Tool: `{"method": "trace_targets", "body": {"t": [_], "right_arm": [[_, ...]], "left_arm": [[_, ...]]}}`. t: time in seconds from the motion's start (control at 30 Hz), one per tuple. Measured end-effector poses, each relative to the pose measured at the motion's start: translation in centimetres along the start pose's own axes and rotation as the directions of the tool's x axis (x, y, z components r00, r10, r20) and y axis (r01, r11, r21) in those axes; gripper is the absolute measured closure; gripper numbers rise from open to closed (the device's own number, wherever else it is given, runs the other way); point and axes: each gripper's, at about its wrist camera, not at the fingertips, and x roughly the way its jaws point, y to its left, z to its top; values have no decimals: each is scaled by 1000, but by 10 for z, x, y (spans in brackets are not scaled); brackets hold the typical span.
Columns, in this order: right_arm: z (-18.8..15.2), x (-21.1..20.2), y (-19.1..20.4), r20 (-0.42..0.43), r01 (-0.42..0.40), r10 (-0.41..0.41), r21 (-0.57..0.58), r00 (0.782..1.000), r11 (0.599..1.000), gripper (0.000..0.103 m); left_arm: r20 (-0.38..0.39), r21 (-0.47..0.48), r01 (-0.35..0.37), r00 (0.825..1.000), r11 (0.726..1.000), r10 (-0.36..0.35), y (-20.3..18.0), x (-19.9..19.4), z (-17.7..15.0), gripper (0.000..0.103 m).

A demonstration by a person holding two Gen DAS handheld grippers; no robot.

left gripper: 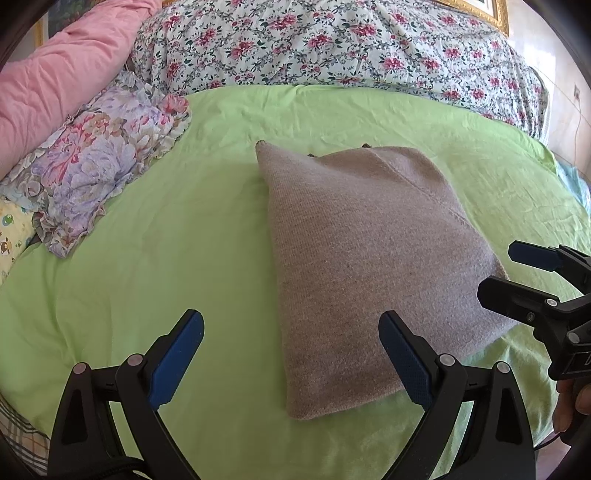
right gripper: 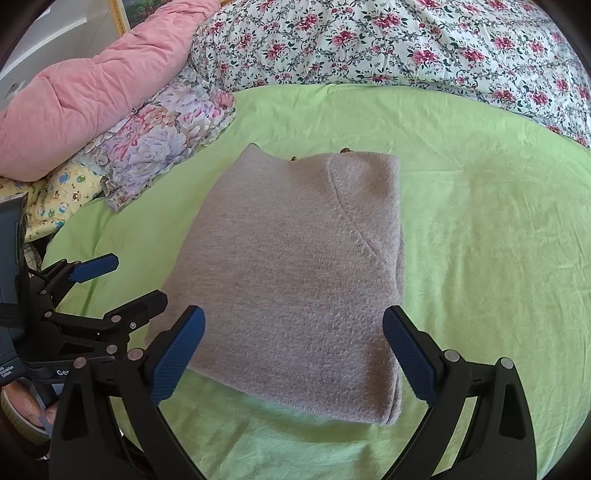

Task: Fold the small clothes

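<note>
A grey-beige knitted garment (left gripper: 369, 266) lies folded into a compact rectangle on the green sheet (left gripper: 166, 240); it also shows in the right wrist view (right gripper: 295, 277). My left gripper (left gripper: 291, 343) is open and empty, hovering above the garment's near left edge. My right gripper (right gripper: 293, 343) is open and empty above the garment's near edge. The right gripper also shows at the right of the left wrist view (left gripper: 517, 273), and the left gripper shows at the left of the right wrist view (right gripper: 125, 280).
A floral frilled cloth (left gripper: 107, 158) and a yellow cartoon-print cloth (right gripper: 62, 199) lie at the left. A pink quilt (left gripper: 62, 74) and a floral duvet (left gripper: 332, 44) are piled along the far side. A gold picture frame (left gripper: 484, 14) hangs behind.
</note>
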Motion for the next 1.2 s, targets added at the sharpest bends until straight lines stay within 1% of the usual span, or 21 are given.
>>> {"method": "trace_targets", "body": {"t": [1.2], "right_arm": [[2,-1,4,7,-13,13,0,1000,1000,6]], "left_arm": [[9,-3,-4,1000,1000,4,0,-5,1,7]]}}
